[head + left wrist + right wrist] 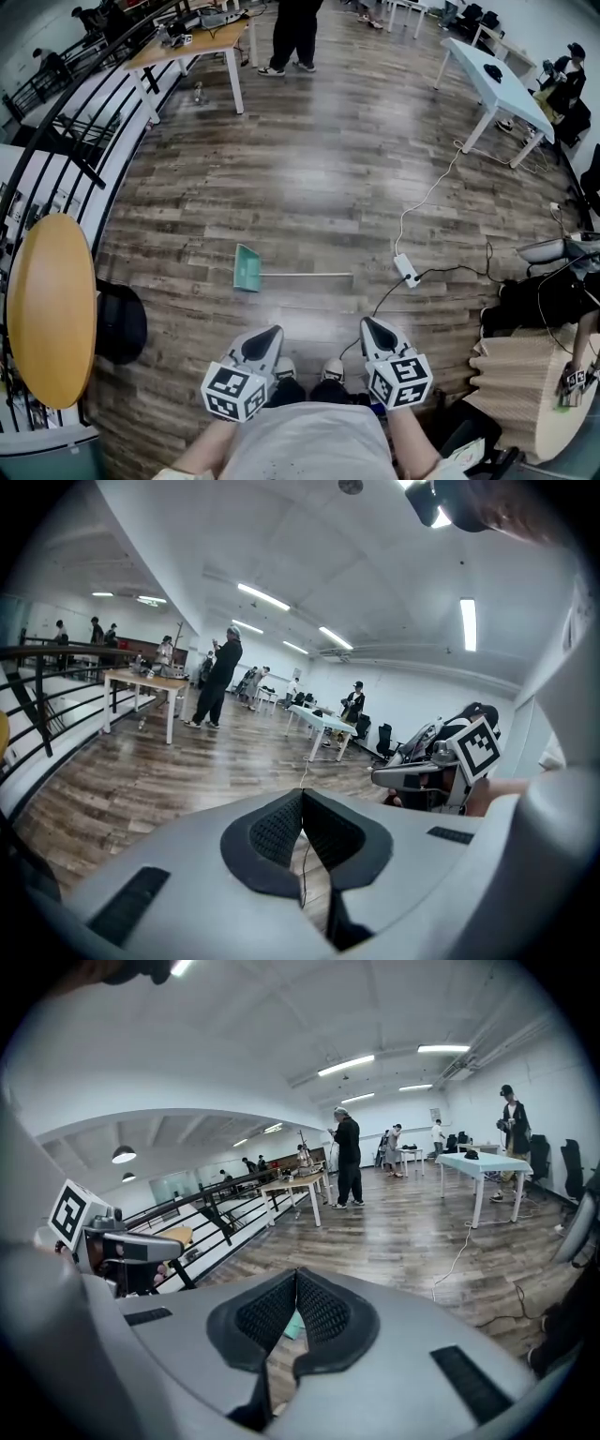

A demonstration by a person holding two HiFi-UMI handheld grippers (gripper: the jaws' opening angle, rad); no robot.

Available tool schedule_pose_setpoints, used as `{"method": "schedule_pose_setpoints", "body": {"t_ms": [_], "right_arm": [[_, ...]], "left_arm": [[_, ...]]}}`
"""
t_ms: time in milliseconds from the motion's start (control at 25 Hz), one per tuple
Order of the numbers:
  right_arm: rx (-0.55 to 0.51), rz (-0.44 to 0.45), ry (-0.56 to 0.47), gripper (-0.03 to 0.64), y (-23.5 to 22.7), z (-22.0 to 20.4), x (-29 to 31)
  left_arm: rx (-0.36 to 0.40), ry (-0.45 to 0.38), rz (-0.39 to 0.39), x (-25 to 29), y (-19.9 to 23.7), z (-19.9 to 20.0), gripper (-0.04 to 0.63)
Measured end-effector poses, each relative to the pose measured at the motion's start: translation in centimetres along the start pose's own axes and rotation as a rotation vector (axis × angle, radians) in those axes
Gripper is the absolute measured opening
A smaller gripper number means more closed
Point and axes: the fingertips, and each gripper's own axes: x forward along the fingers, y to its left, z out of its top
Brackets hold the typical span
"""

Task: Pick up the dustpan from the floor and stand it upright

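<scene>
The dustpan (247, 268) lies flat on the wooden floor a short way ahead of me, its green pan to the left and its long thin handle (309, 275) running right. Both grippers hang close to my body, well short of it and apart from it. My left gripper (272, 331) is shut, its pads meeting at the tips with nothing between them (302, 795). My right gripper (367, 323) is shut and empty too (296, 1275). In the right gripper view a bit of the green dustpan (292, 1327) shows below the pads.
A white power strip (406, 270) with its cables lies on the floor right of the handle's end. A round wooden table (52, 309) and a railing (66, 112) stand at my left, corrugated cardboard (525, 375) at my right. Tables (492, 80) and a person (295, 37) are farther off.
</scene>
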Motion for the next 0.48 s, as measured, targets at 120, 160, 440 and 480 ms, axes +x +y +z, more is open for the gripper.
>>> {"method": "schedule_pose_setpoints", "body": {"t_ms": [120,160,440,480], "right_arm": [[0.019,-0.040,-0.013,0.025,-0.2,0.0,0.1],[0.025,-0.053,-0.017,0.026,-0.3,0.1,0.0],[0.061,-0.126,-0.037,0.026,-0.1,0.8,0.5],[0.062,-0.130,-0.032,0.026,-0.1,0.6,0.7]], "left_arm": [[0.005,0.006,-0.015,-0.6,0.9,-0.3,0.025],[0.008,0.010,-0.020,-0.8,1.2,-0.4,0.025],[0.039,0.036,-0.066,-1.4,3.6,-0.1,0.025],[0.039,0.040,-0.071,-1.3,3.8,-0.2,0.025]]}}
